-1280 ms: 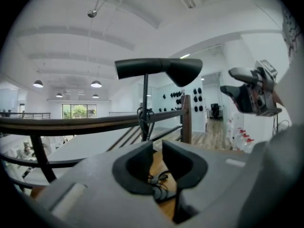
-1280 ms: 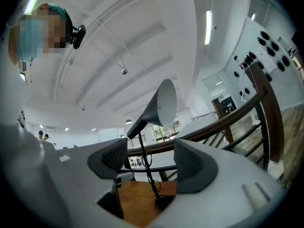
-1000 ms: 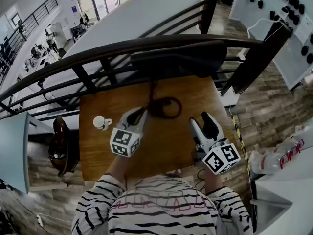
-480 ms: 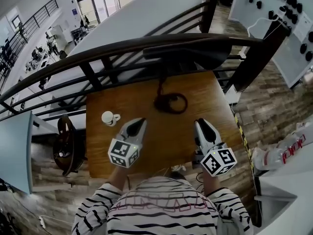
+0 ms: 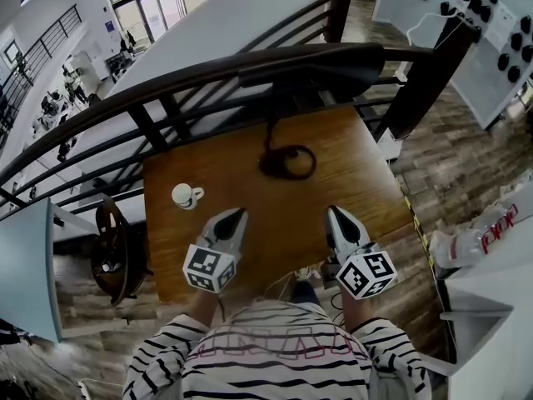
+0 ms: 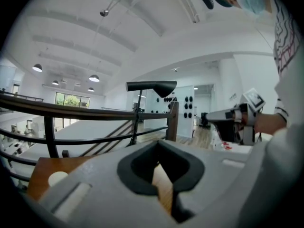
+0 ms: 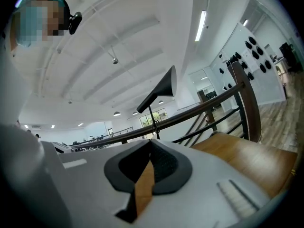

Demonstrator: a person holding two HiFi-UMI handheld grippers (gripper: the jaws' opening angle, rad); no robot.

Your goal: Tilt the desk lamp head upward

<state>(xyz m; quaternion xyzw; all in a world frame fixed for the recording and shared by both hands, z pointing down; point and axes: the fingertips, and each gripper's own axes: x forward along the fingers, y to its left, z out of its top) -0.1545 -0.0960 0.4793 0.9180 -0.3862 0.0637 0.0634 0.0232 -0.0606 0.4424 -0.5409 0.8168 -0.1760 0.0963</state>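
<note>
Standing at the 12 o'clock edge of the brown wooden table (image 5: 366,182), the black desk lamp rises on a thin stem from a round ring-shaped base (image 5: 287,162). Its long flat lamp head (image 5: 308,72) reaches out above the dark railing (image 5: 125,98). Neither of my tongs touches it. My left gripper (image 5: 238,215) lies at 7 o'clock from the base and my right gripper (image 5: 334,213) at 5 o'clock. Both are well apart from the lamp, jaws pressed together with nothing between them. A small white cup (image 5: 183,195) stands at 10 o'clock from the left gripper, out of the way.

Seen along my right jaws the lamp head slants upward, so I judge it may already be raised. If it needs more tilt, I should part one pair of jaws, reach toward 12 o'clock, pinch the lamp head near its free end and swing it up slowly. The other tongs should press down on the base so the lamp neither tips nor slides toward the railing.
</note>
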